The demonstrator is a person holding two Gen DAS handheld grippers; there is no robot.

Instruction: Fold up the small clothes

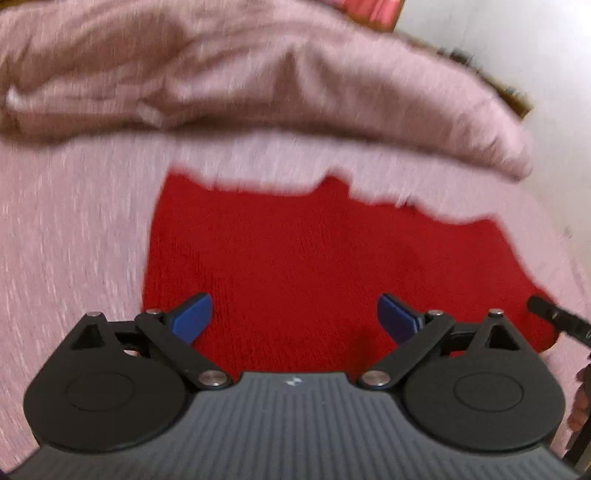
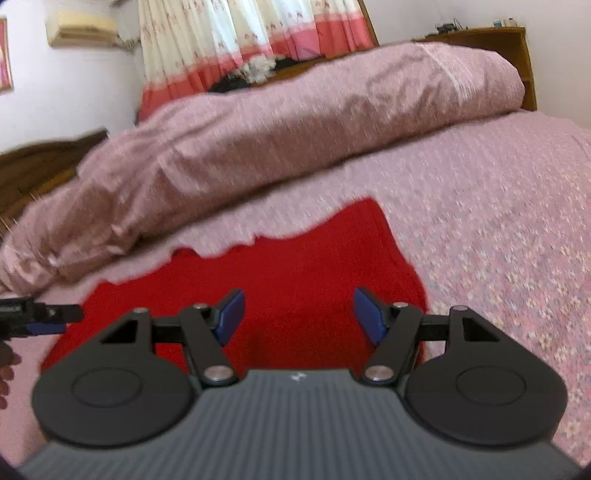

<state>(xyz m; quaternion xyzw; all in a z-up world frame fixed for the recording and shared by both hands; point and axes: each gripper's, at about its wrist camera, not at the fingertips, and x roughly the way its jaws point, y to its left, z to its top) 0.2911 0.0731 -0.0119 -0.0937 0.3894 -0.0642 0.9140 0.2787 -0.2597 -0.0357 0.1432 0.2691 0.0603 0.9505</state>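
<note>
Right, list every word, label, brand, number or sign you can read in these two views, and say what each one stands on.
None can be read.
Small pale mark on the grey ribbed body behind the left tongs: too small to read.
The same mark behind the right tongs: too small to read.
Red garment, pink bedspread, curtain: pattern only, no text.

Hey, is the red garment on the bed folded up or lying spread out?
Spread flat: the red garment lies wide across the pink bedspread, no fold line visible. Its near edge is hidden.
</note>
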